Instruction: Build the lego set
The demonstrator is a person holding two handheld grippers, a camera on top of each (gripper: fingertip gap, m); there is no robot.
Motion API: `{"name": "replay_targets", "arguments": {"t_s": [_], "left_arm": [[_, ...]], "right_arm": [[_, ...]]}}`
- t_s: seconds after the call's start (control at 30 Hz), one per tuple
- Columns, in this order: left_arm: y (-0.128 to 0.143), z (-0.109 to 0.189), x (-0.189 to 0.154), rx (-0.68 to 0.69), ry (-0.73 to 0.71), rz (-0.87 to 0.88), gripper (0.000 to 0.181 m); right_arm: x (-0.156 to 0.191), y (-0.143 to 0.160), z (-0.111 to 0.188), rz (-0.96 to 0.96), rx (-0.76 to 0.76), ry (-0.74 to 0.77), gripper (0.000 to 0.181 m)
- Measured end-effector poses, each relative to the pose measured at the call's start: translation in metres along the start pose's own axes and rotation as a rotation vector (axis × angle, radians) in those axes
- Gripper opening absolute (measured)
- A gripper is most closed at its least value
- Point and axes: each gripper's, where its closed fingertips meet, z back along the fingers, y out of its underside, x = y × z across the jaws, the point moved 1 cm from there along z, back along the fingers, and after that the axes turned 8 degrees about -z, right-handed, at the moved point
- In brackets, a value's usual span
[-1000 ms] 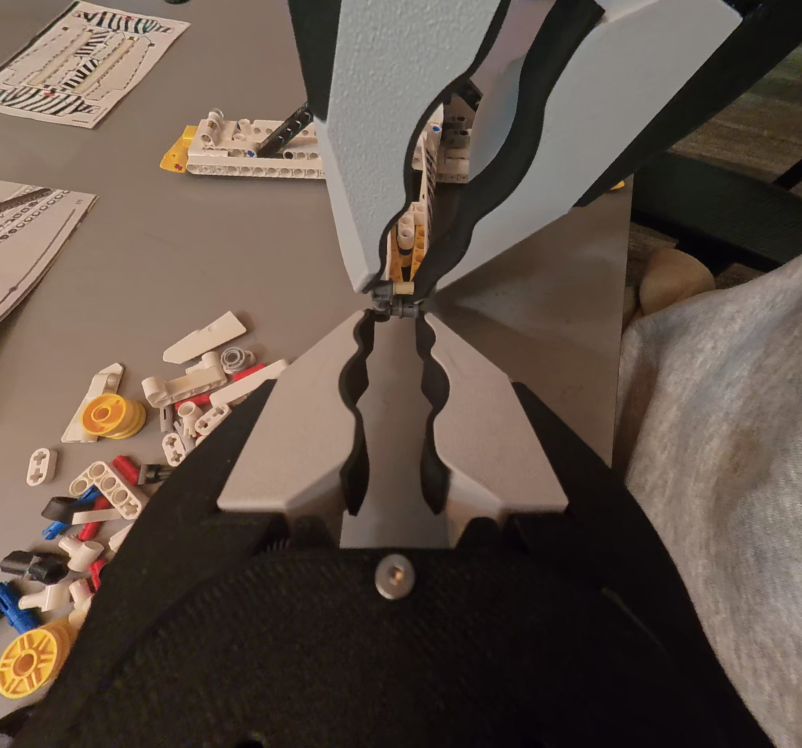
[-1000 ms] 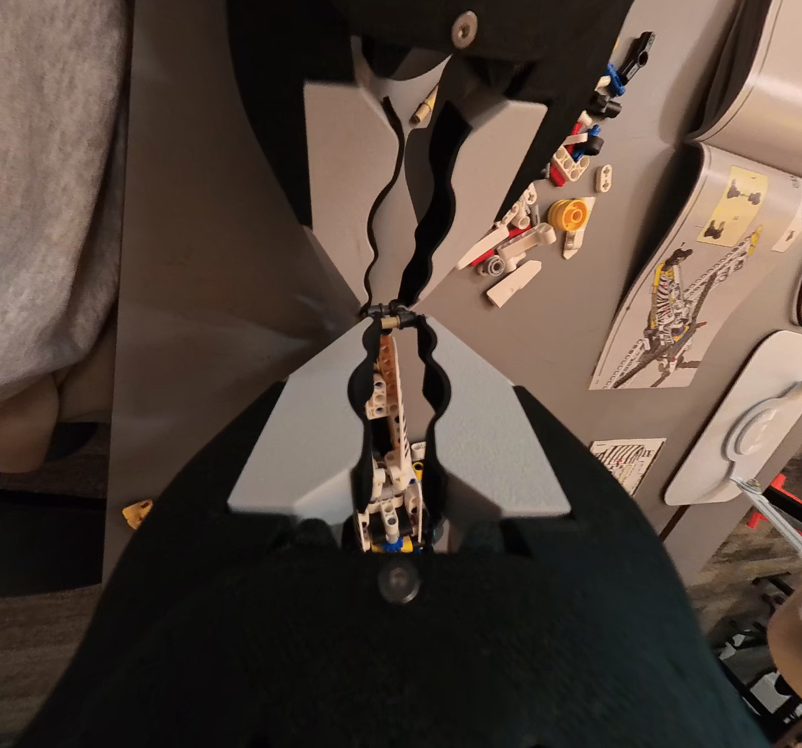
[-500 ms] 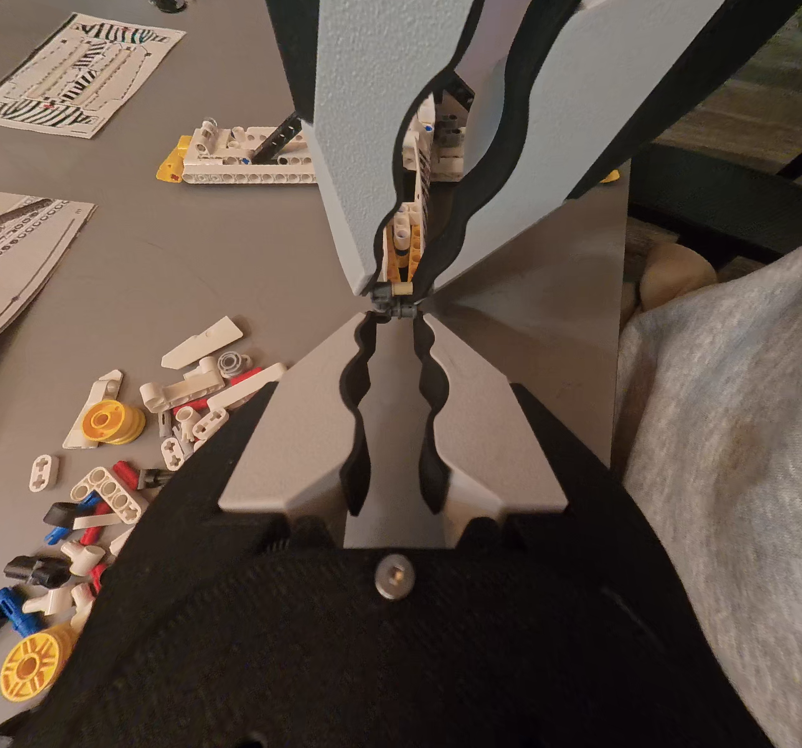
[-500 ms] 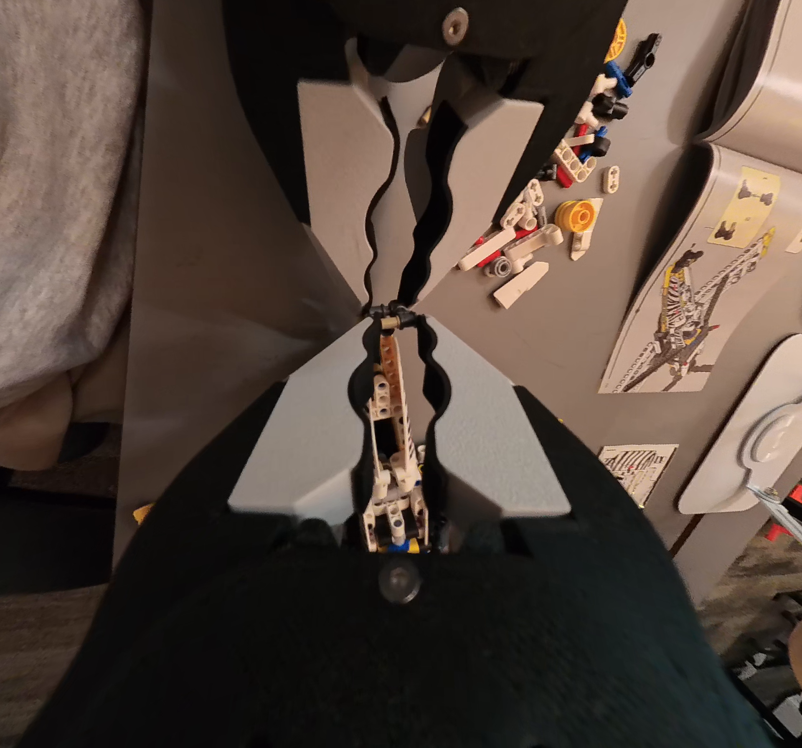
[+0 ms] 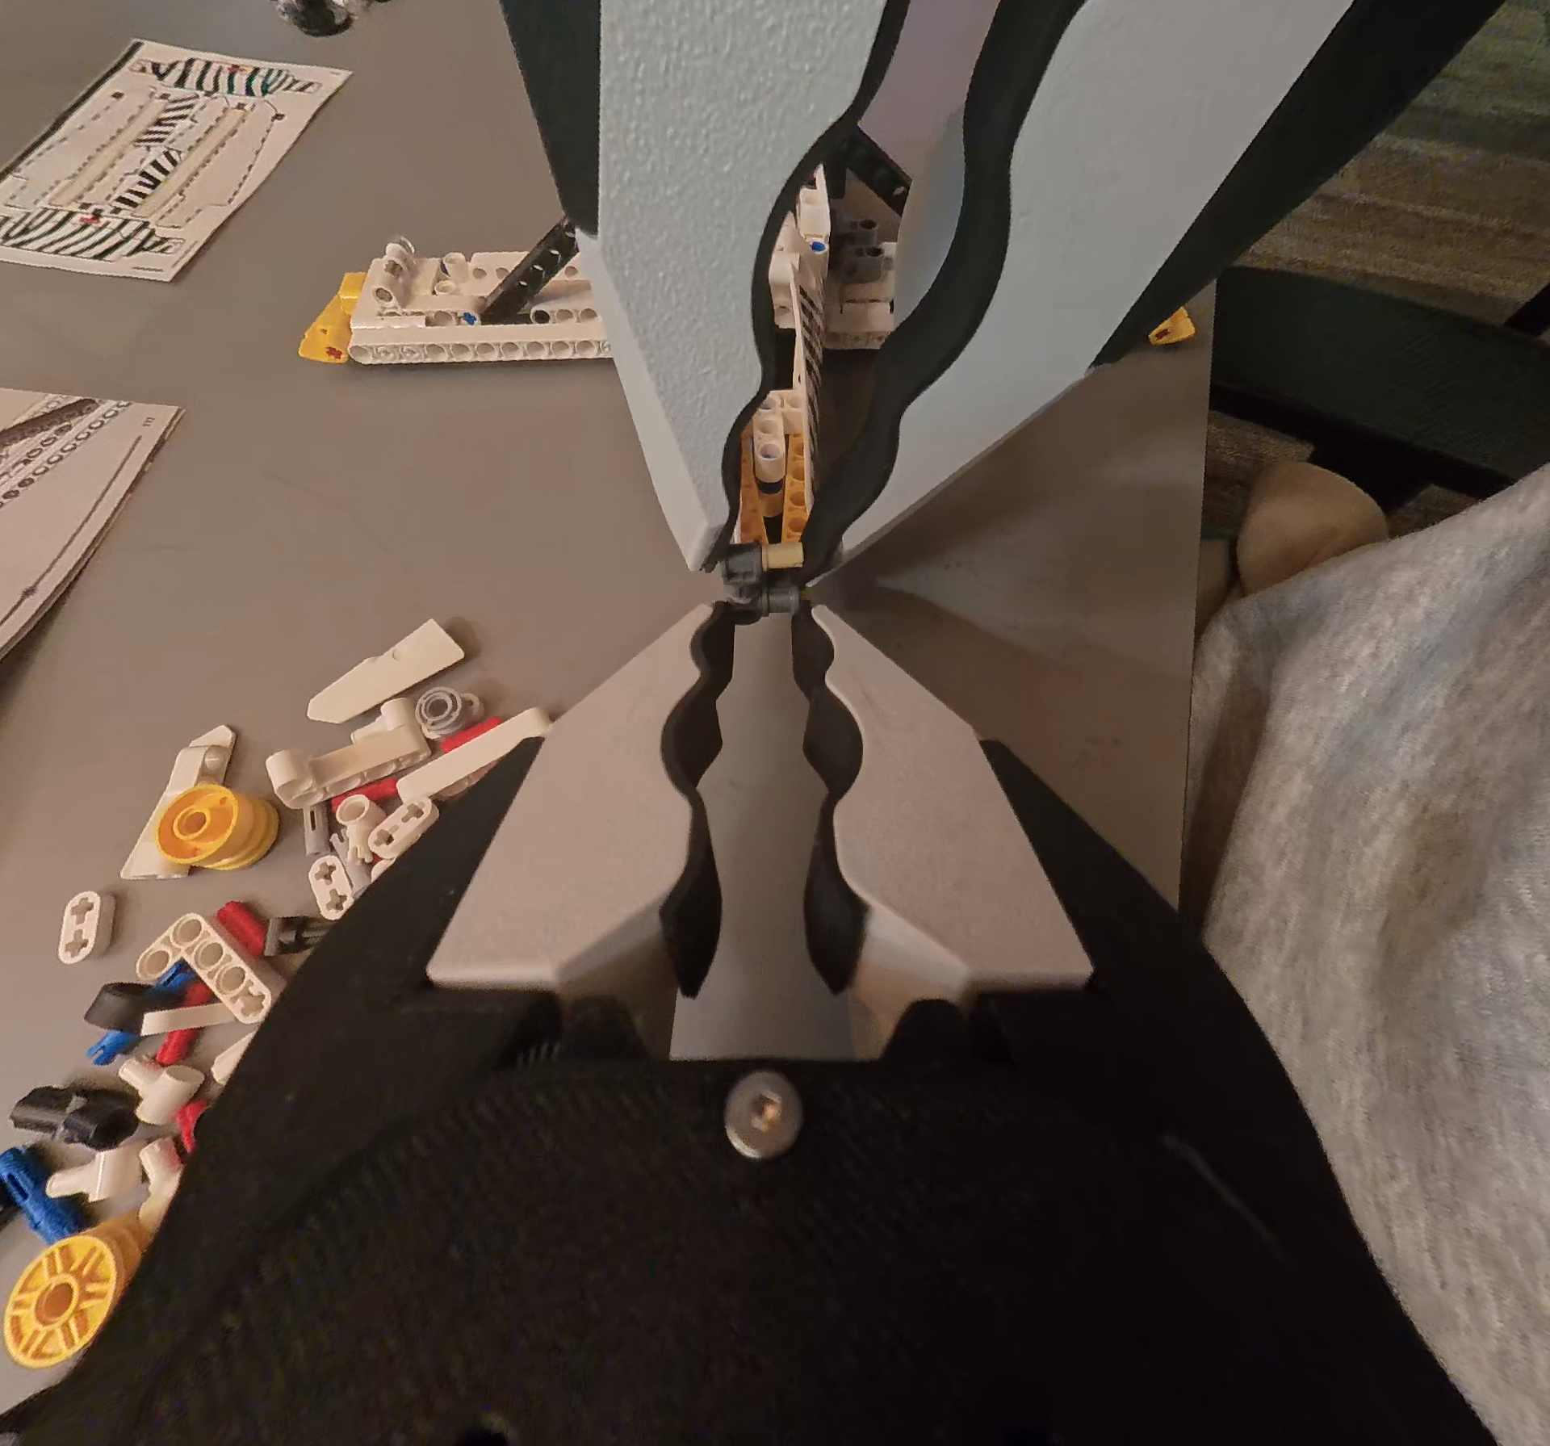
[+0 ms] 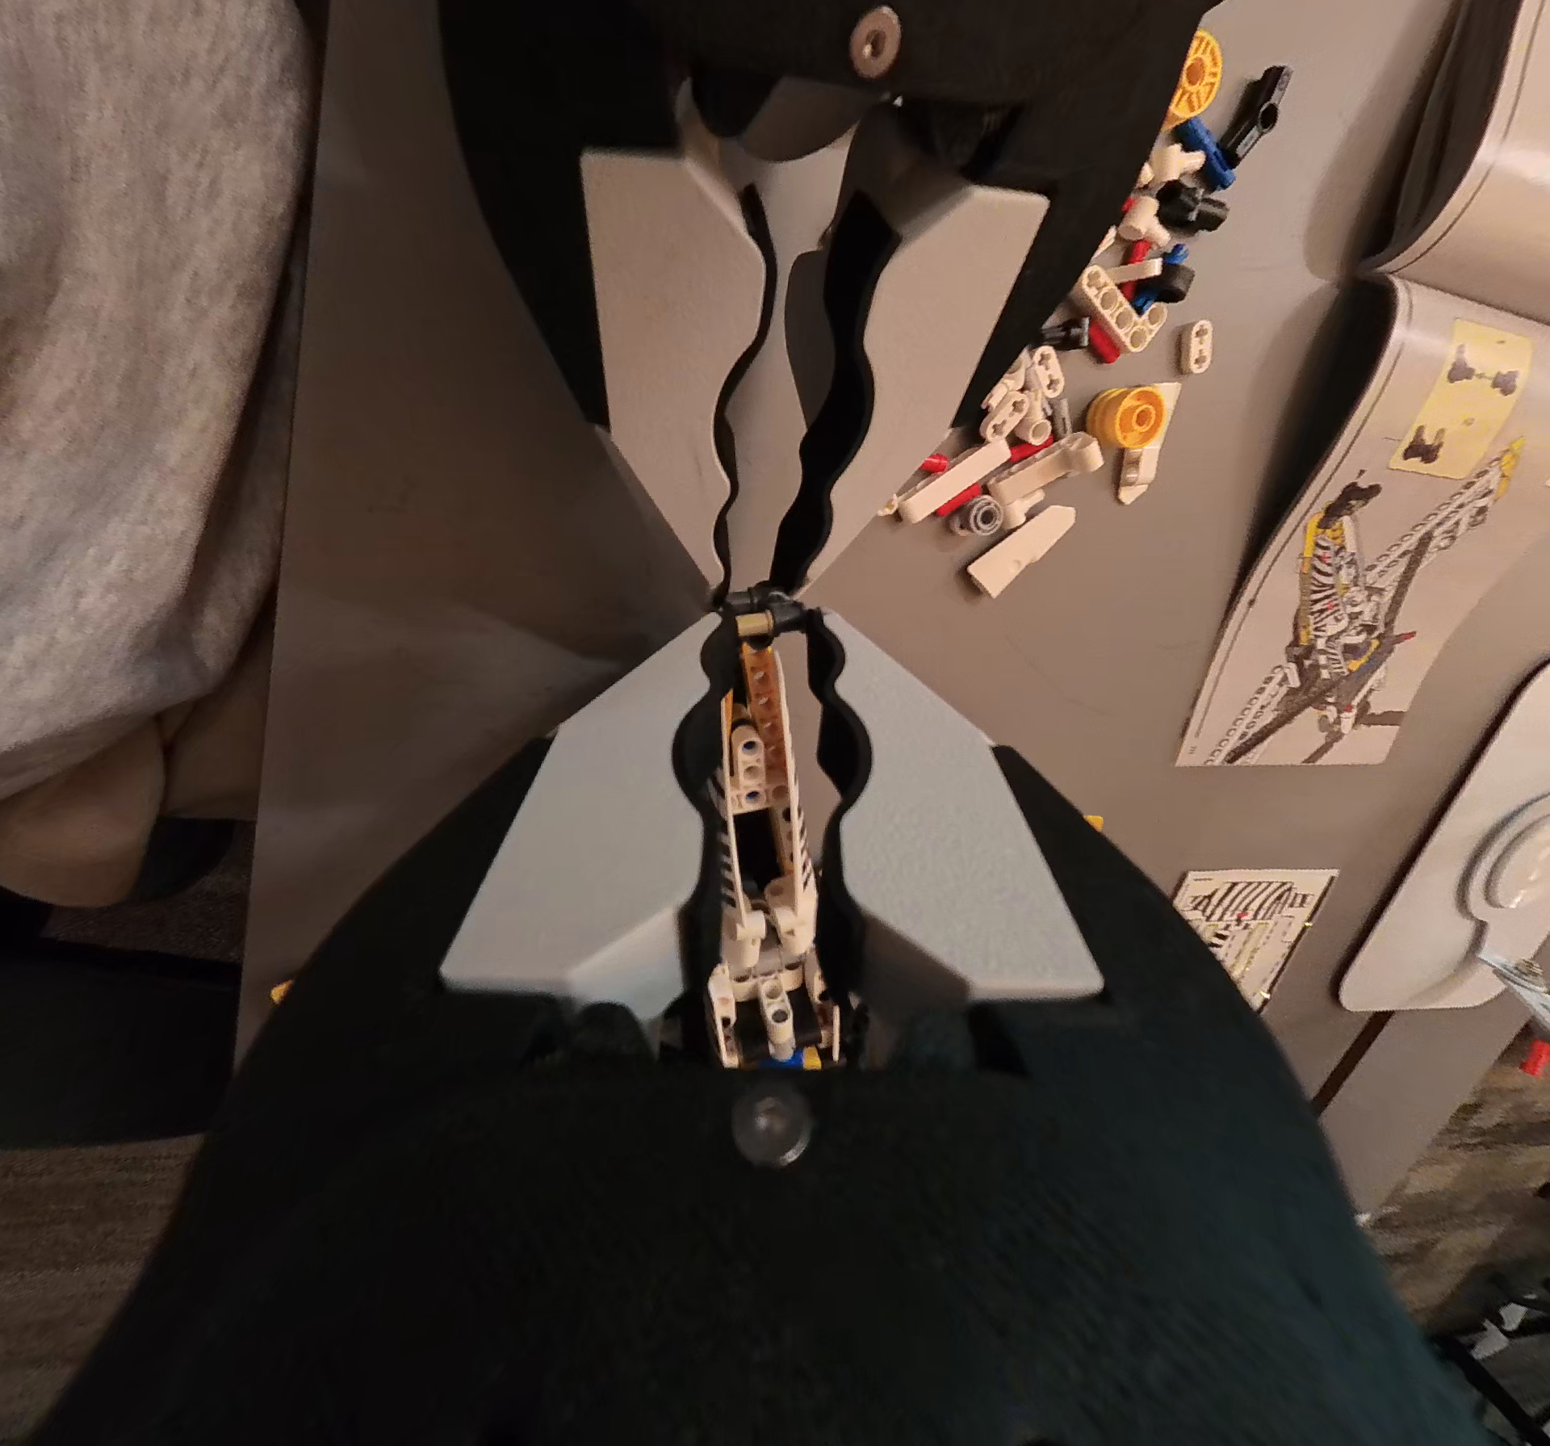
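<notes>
Small grey connector (image 5: pixel 759 579) pinched in left gripper (image 5: pixel 761 609) tips, pressed against tip of white-yellow lego assembly (image 6: pixel 767 835). Right gripper (image 6: pixel 765 617) clamped on that assembly, both held above desk (image 5: pixel 377 500). Loose parts (image 5: pixel 252 860) scattered left; second sub-build (image 5: pixel 470 315) beyond.

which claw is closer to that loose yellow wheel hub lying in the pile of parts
Left. The left claw sits just beside the pile holding the yellow wheel hub; the right claw reaches in from the far side, its body farther off.
</notes>
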Motion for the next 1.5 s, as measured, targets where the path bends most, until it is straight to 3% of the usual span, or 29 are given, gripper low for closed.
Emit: {"name": "replay_targets", "arguments": {"t_s": [0.23,0.43,0.53,0.7,0.77,0.83,0.9,0.97,1.03,1.1,1.23,1.33,1.5], "left_arm": [[0.0,-0.001,0.0,-0.004,0.017,0.019,0.013],[-0.001,0.0,0.001,-0.01,0.004,0.016,0.013],[-0.003,0.003,0.002,-0.032,0.008,0.033,0.022],[-0.01,0.014,0.004,-0.128,0.066,0.132,0.037],[-0.014,0.023,0.008,-0.197,0.065,0.179,0.037],[-0.017,0.034,0.016,-0.263,0.03,0.207,0.032],[-0.017,0.05,0.037,-0.307,-0.138,0.198,0.0],[-0.021,0.069,0.053,-0.372,-0.292,0.169,0.0],[-0.021,0.079,0.059,-0.407,-0.342,0.187,0.0],[-0.016,0.077,0.062,-0.389,-0.336,0.229,0.0],[-0.015,0.076,0.066,-0.388,-0.353,0.238,0.0],[-0.013,0.071,0.064,-0.375,-0.33,0.246,0.0],[-0.012,0.057,0.051,-0.338,-0.224,0.261,0.0]], "right_arm": [[-0.001,0.005,0.0,-0.022,-0.004,0.025,0.018],[-0.001,0.007,0.011,-0.14,-0.102,0.032,0.04],[0.003,0.004,0.02,-0.247,-0.205,0.039,0.044],[0.02,-0.016,0.032,-0.475,-0.511,0.041,0.048],[0.023,-0.018,0.033,-0.563,-0.62,0.094,0.046],[0.021,-0.016,0.037,-0.642,-0.732,0.203,0.029],[0.024,-0.021,0.045,-0.696,-0.899,0.263,0.017],[0.031,-0.032,0.047,-0.739,-1.029,0.246,0.017],[0.037,-0.049,0.039,-0.753,-1.098,0.165,0.019],[0.038,-0.064,0.026,-0.743,-1.092,0.116,0.02],[0.021,-0.082,0.024,-0.64,-1.104,0.229,0.015],[0.02,-0.087,0.019,-0.598,-1.085,0.244,0.015],[0.021,-0.084,0.032,-0.591,-1.198,0.206,0.009]]}}
